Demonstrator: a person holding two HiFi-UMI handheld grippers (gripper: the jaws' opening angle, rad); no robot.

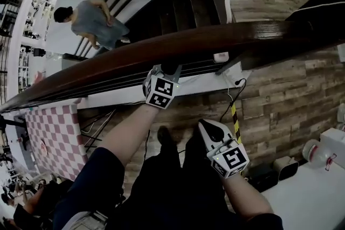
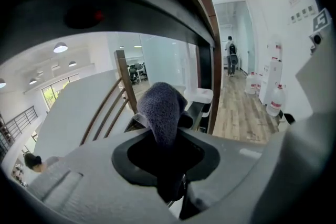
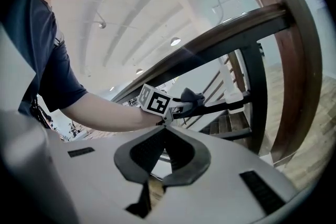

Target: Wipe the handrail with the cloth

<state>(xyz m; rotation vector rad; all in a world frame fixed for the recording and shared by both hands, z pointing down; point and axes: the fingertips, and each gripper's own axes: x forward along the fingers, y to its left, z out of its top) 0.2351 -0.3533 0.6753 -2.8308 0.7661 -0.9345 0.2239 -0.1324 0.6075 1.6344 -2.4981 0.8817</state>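
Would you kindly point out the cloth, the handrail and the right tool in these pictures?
cloth point(image 2: 160, 105): left gripper view, on its bunched grey top.
handrail point(image 1: 259, 37): head view, on the dark wooden top face.
right tool point(image 3: 165, 126): right gripper view, where its two closed tips meet.

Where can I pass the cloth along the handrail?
The handrail top is bare both ways from the left hand-held gripper holding the cloth. Crowded underneath to its right: white fitting and cable.

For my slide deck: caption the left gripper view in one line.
Left hand-held gripper shut on a dark cloth, raised just beneath the wooden handrail.
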